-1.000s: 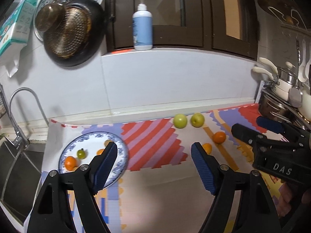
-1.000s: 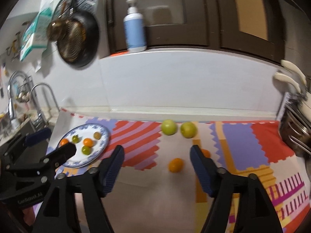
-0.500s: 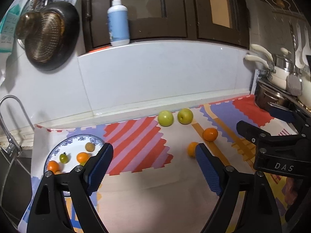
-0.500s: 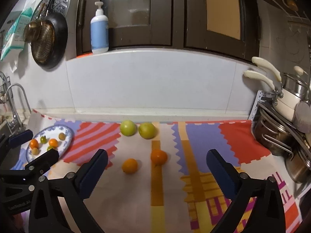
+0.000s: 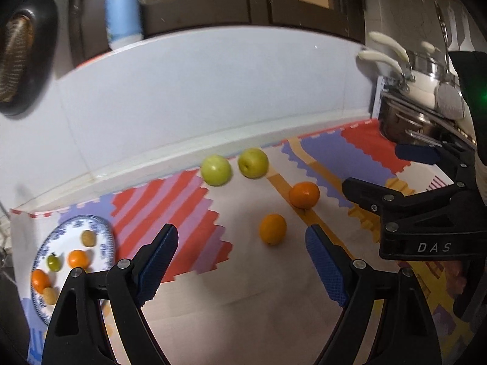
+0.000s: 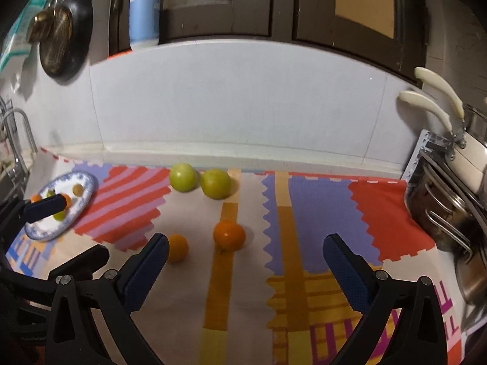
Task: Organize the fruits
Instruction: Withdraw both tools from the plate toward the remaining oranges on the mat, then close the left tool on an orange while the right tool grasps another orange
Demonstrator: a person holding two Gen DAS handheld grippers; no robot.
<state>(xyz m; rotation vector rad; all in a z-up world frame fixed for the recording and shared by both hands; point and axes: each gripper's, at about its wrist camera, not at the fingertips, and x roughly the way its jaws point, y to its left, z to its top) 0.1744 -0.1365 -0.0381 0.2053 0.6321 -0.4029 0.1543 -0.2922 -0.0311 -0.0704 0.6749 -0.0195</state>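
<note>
Two green apples (image 5: 216, 170) (image 5: 253, 162) lie side by side near the wall on the patterned mat. Two oranges (image 5: 273, 229) (image 5: 304, 194) lie in front of them. A blue-patterned plate (image 5: 103, 231) at the left holds several small fruits. My left gripper (image 5: 240, 261) is open and empty, just short of the nearer orange. My right gripper (image 6: 243, 267) is open and empty, with the darker orange (image 6: 229, 234) just ahead of its fingers and the lighter orange (image 6: 178, 248) beside its left finger. The apples (image 6: 182, 177) (image 6: 215, 183) and plate (image 6: 88, 194) show there too.
Stacked metal pots (image 6: 441, 206) with cream handles stand at the right edge of the counter. A soap bottle (image 6: 144, 15) stands on the ledge above the white backsplash. A dark pan (image 6: 65, 36) hangs at the upper left. A tap (image 6: 15, 140) is at the far left.
Both grippers have moved lower and closer to the oranges. The left view has swung right, away from the plate. Both stay open.
</note>
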